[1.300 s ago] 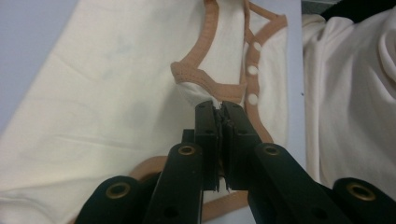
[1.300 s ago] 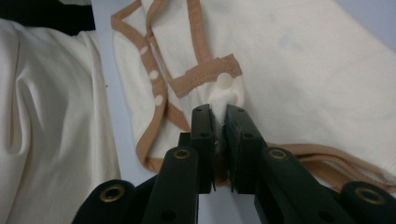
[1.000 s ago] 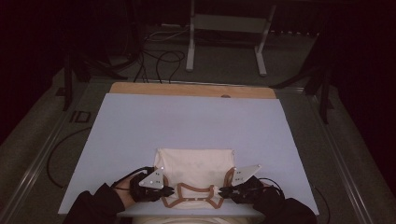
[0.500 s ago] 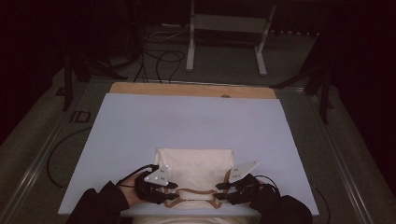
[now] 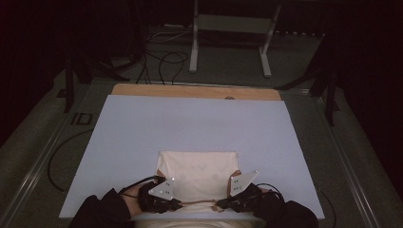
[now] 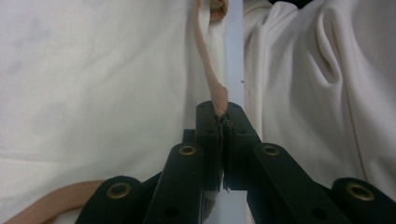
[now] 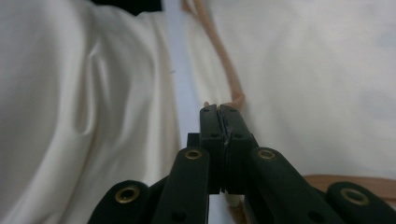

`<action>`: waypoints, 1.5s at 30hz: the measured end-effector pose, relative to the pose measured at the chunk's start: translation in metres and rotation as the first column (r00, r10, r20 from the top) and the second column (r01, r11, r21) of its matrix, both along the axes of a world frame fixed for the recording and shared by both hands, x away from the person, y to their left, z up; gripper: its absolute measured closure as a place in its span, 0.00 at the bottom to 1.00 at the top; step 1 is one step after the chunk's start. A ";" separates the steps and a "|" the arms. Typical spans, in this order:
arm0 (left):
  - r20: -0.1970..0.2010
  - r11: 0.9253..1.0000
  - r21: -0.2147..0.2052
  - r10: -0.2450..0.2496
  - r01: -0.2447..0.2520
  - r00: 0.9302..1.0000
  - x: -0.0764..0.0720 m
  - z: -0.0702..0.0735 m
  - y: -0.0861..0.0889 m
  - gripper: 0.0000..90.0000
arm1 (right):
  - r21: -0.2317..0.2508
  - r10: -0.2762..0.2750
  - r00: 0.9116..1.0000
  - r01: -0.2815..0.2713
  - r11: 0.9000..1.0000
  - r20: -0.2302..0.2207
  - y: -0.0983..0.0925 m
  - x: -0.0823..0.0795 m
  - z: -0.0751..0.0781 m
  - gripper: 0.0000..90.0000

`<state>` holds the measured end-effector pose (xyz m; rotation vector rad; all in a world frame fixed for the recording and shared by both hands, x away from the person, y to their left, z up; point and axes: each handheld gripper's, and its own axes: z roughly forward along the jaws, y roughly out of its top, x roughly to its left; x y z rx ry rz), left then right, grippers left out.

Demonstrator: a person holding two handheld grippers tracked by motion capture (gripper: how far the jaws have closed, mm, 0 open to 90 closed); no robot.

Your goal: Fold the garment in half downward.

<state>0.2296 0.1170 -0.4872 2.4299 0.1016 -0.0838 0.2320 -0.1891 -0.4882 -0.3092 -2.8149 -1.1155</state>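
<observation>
The left gripper (image 6: pixel 221 116) has its jaws pressed together on the tan trim band (image 6: pixel 208 70) of a cream garment (image 5: pixel 199 173); both sets of jaws have just been closing, and the band sits pinched at the very tips. The right gripper (image 7: pixel 219 112) is clamped the same way on the far stretch of that band, which runs taut between the two tools along the near edge of the pale blue table mat (image 5: pixel 199 123). The garment lies flat on the mat at its near middle, and more cream fabric hangs off the near edge towards the person.

To do this step well, I judge that both grips should stay firm, since the bites are shallow and the band could slip out. Any lift or pull should be made with both hands together, at equal height and pace, so the band stays straight and the cloth follows without twisting or bunching.
</observation>
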 end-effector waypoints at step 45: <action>0.013 0.992 -0.068 0.105 -0.104 0.994 0.020 0.022 0.020 0.00 | 0.191 -0.134 0.989 0.120 0.974 0.062 -0.022 0.016 0.034 0.13</action>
